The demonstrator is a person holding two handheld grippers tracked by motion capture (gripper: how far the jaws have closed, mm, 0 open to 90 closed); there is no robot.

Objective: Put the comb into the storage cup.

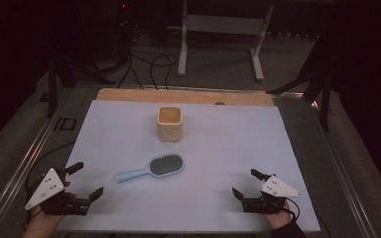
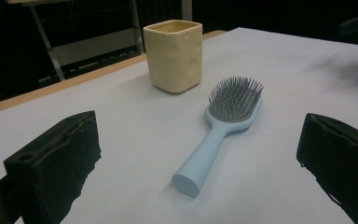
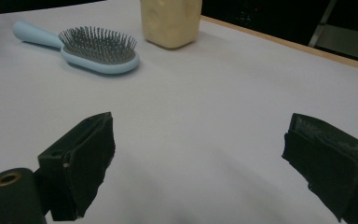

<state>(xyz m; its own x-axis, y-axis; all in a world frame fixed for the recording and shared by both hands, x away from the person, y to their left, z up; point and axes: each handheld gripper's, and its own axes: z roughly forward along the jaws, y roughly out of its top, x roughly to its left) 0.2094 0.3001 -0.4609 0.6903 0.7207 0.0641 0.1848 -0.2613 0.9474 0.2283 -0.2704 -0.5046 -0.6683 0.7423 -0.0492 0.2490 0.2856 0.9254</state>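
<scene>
Nothing is picked up yet: the left gripper (image 1: 86, 180) and right gripper (image 1: 245, 184) wait wide open and empty in the bottom corners, the blue hairbrush (image 1: 151, 168) lies in the middle below the yellow cup (image 1: 170, 123), so I think a gripper must reach its handle next.

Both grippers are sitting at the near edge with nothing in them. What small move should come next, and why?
Probably ease the left gripper forward toward the handle of the hairbrush. Its jaws stand open and empty, and the handle's end points toward it, nearer than to the right gripper. The brush lies bristles up, apart from the yellow cup.
</scene>
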